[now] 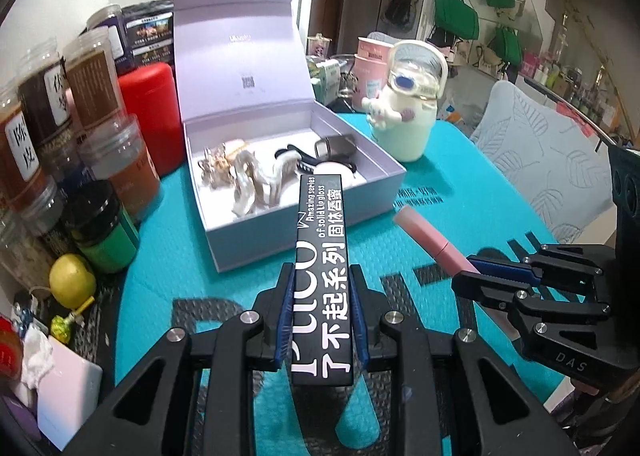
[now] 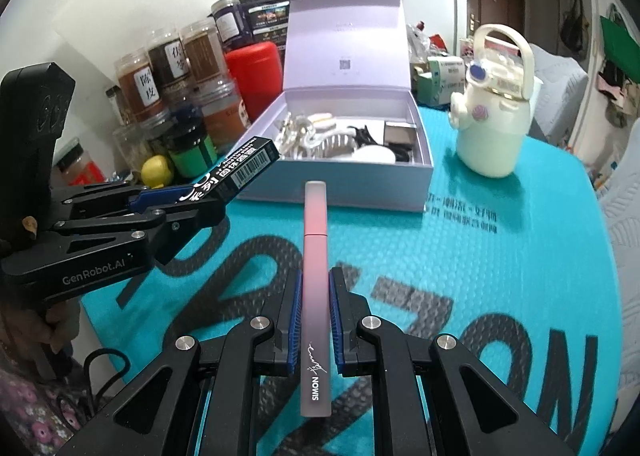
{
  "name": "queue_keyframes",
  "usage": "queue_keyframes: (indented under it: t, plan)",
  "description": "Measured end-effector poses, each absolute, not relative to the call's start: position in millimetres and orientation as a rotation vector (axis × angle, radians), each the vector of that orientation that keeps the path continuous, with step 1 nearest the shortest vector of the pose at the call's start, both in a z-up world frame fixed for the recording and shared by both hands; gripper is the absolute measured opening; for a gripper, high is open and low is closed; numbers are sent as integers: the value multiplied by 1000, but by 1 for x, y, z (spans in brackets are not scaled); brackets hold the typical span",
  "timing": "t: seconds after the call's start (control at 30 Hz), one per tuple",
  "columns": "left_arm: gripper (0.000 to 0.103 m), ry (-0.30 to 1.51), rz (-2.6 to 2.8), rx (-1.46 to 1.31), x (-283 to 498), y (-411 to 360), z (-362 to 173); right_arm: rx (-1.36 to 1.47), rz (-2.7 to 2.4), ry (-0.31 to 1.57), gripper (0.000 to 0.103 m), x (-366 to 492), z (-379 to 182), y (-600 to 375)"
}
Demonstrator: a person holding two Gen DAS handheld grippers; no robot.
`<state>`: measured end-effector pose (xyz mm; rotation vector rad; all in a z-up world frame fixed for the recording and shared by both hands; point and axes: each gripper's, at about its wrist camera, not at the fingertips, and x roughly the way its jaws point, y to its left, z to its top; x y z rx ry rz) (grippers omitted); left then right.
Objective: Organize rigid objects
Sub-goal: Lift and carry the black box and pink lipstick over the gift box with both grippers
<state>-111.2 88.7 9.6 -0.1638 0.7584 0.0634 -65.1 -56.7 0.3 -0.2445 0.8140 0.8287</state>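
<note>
While the left tongs (image 1: 320, 320) clamp the black lip-gloss carton (image 1: 322, 276) and the right tongs (image 2: 314, 320) pinch the pink tube (image 2: 315, 276), both items hang above the teal mat (image 2: 480, 276), just before the open lavender box (image 2: 360, 184). Judging by this, the carrying step is underway; next, each must clear the box's near wall and be released inside.

The long black lip-gloss carton (image 1: 322, 276) with white letters and the slim pink tube (image 2: 315, 296) are both lifted above the bench, pointing toward the open lilac box (image 1: 296, 184) of hair clips.
</note>
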Motion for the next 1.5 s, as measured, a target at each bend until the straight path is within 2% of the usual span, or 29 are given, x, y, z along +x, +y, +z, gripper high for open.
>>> queue_keyframes:
  t: [0.87, 1.5]
  plan:
    - [25, 693, 67, -144, -51, 115, 42, -263, 875, 716, 13, 0, 47, -22]
    - [25, 692, 90, -140, 8, 147, 46, -276, 918, 699, 13, 57, 54, 15]
